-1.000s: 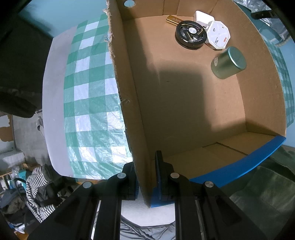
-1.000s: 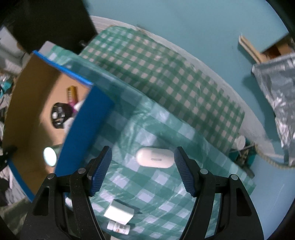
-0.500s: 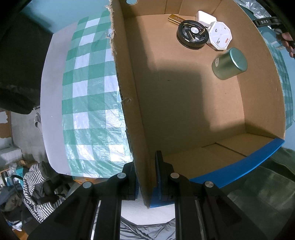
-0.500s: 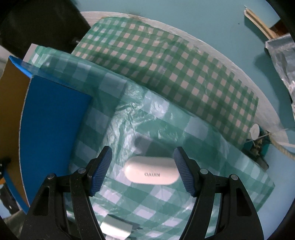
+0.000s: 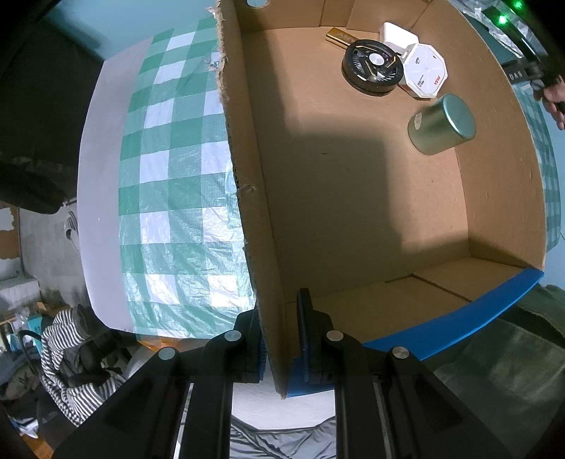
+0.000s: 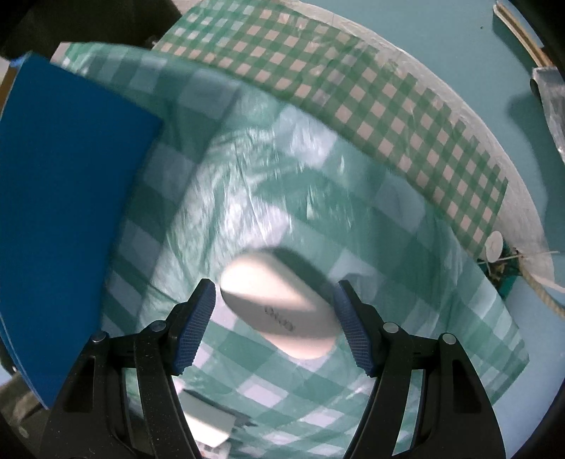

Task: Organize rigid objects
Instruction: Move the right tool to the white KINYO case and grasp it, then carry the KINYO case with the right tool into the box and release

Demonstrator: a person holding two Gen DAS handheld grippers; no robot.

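Observation:
My left gripper (image 5: 280,339) is shut on the near left wall of the cardboard box (image 5: 247,183). Inside the box lie a green metal tin (image 5: 441,125), a black round fan (image 5: 372,70), a white octagonal case (image 5: 422,74), a white block (image 5: 397,33) and a gold bar (image 5: 339,35). My right gripper (image 6: 273,326) is open, low over a white oval case (image 6: 279,307) on the green checked cloth (image 6: 317,176); the case lies between the fingers, untouched. The view is blurred.
The box's blue outer wall (image 6: 67,197) stands left of the right gripper. A white rectangular object (image 6: 208,420) lies on the cloth near the gripper's base. The table edge (image 5: 102,176) runs left of the box, with clothes (image 5: 67,353) below it.
My right gripper has come down and forward over the white oval case, which now sits between the open fingers. The left gripper keeps its hold on the box wall.

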